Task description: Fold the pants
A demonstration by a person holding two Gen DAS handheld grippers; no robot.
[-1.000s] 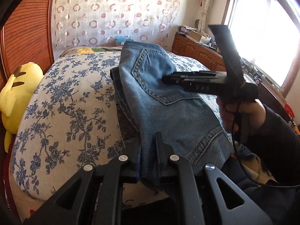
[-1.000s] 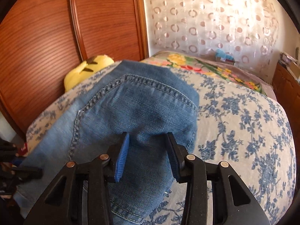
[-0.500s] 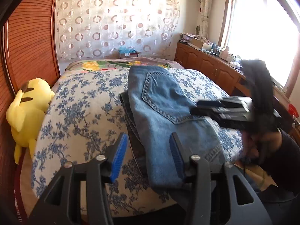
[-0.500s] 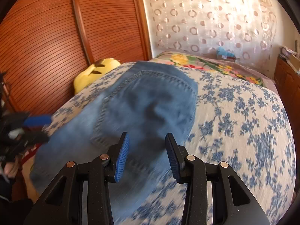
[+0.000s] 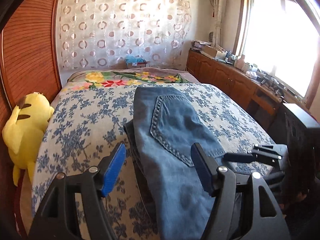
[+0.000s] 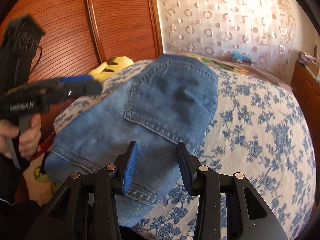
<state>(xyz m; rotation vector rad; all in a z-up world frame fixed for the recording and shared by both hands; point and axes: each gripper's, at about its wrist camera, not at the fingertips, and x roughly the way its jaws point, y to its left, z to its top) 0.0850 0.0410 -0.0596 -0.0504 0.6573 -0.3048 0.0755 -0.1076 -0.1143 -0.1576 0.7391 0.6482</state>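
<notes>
Denim, in a faded blue with pale contrast stitching, lay as a folded pair of jeans [image 5: 176, 140] on the bed's cream quilt with its blue flower print [image 5: 84, 124], back pocket uppermost and the doubled legs trailing toward the near edge. A second earlier the left tool [image 5: 160, 170] had been pinched tight on the near edge of the cloth; since then it had let go and drawn back and upward, so the fold appeared set down and resting under its own weight. That suggested this fold was finished, with perhaps one more fold or a smoothing pass left.

The left tool's jaws were opening, already well apart; the denim showed in the gap between its blue ribbed pads [image 5: 113, 170], but the pads did not press on it. The right tool [image 6: 158, 168] stood with its jaws partly apart, unchanged over the last second, hovering over the near hem with nothing clamped; whether its tips brushed the cloth could not be told. A hand [image 6: 24, 134] gripped the left tool's handle in the right wrist view. A yellow plush toy [image 5: 26, 132] sat at the bed's side against the wooden wardrobe
</notes>
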